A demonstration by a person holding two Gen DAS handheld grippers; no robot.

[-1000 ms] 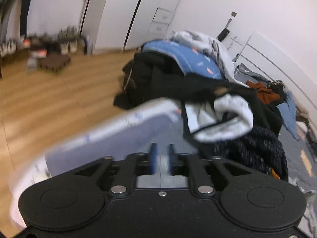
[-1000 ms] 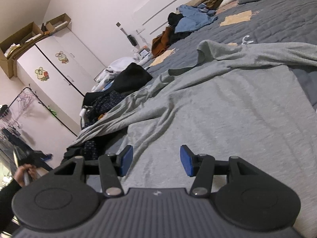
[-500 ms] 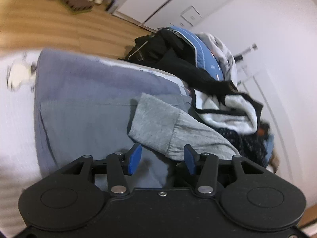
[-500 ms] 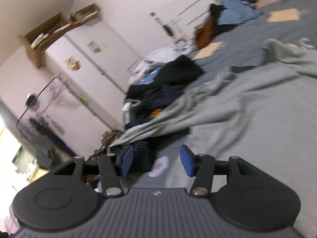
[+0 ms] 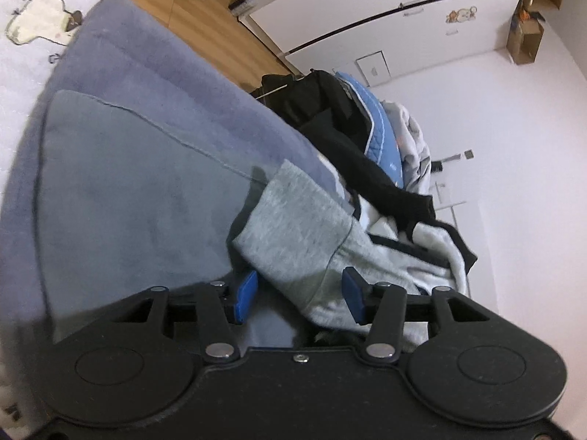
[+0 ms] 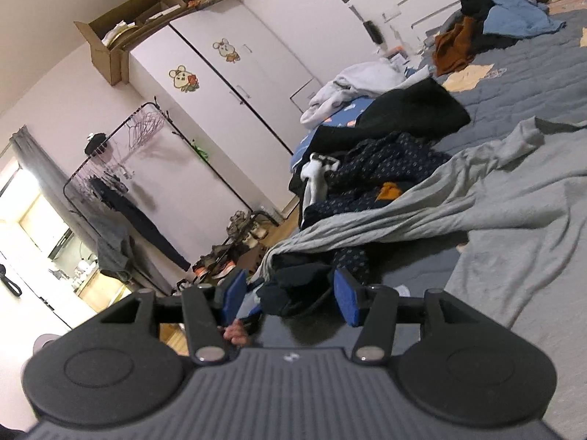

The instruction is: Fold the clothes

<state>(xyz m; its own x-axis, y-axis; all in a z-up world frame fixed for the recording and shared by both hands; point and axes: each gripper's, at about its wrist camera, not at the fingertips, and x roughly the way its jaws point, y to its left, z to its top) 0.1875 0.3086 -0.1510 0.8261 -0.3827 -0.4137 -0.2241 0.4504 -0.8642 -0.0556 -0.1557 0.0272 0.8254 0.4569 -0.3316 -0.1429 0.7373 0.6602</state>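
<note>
A grey sweatshirt [image 6: 513, 242] lies spread on the bed, one sleeve trailing left toward the bed's edge. In the left wrist view that sleeve's ribbed cuff [image 5: 293, 234] lies on the blue-grey bedcover [image 5: 128, 183] and reaches back between the blue pads [image 5: 245, 296] of my left gripper [image 5: 300, 299]. The jaws are closing, and the pads still stand apart from the cloth. My right gripper [image 6: 289, 297] hangs open over the sweatshirt's left side with nothing between its fingers. A hand [image 6: 234, 333] shows just beneath it.
A heap of black, navy and blue clothes [image 6: 385, 146] sits at the bed's edge, seen also as a dark pile [image 5: 348, 128]. More clothes [image 6: 495, 25] lie at the headboard. A white wardrobe [image 6: 227, 84], a clothes rack [image 6: 121, 168] and shoes [image 6: 238, 231] stand beyond.
The left gripper sank and rolled, its jaws went from nearly shut to wide, and the grey cuff now lies between them. The right gripper rose and swung left, away from the sweatshirt's body.
</note>
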